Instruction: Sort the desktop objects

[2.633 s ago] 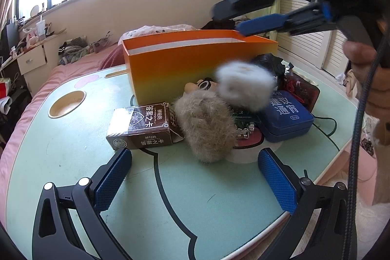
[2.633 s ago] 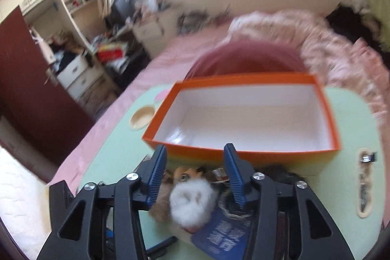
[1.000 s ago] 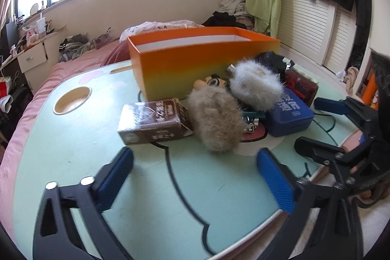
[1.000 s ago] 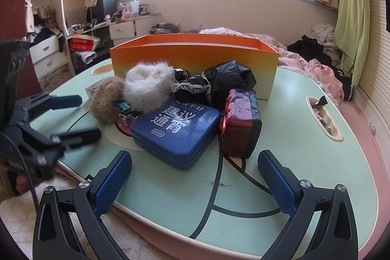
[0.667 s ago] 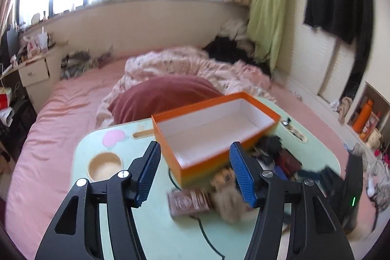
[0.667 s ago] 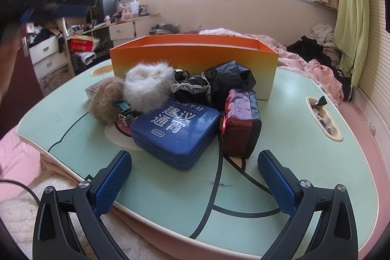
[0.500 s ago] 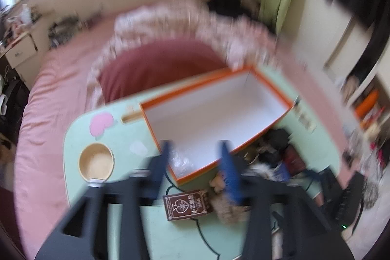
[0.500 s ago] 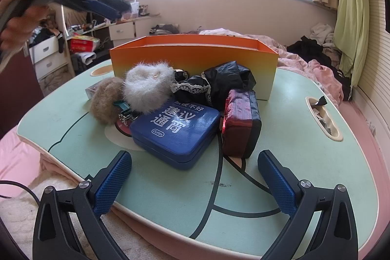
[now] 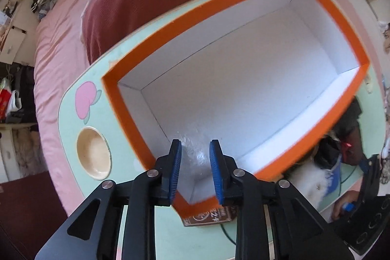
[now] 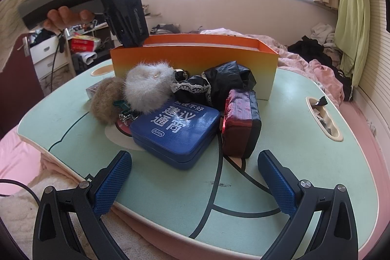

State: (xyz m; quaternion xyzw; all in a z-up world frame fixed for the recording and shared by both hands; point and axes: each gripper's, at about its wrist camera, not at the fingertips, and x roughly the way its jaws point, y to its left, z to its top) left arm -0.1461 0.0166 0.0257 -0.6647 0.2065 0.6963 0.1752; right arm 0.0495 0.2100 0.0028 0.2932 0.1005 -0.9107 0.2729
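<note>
1. You had the clear crinkly item [image 9: 195, 150] between the narrowed jaws of the left gripper [image 9: 195, 169], low over the near corner of the orange box [image 9: 341, 23], likely so it would drop inside.
2. It looked glossy, see-through and blurred; what it was, I cannot tell.
3. The box showed a white inside, with nothing else visible in it.
4. Your right gripper [image 10: 195, 187] hung wide open, holding nothing, short of the blue tin [image 10: 175, 128], the white pom-pom [image 10: 148, 89] and the red pouch [image 10: 241, 123] waiting on the worktop [image 10: 304, 138].
</note>
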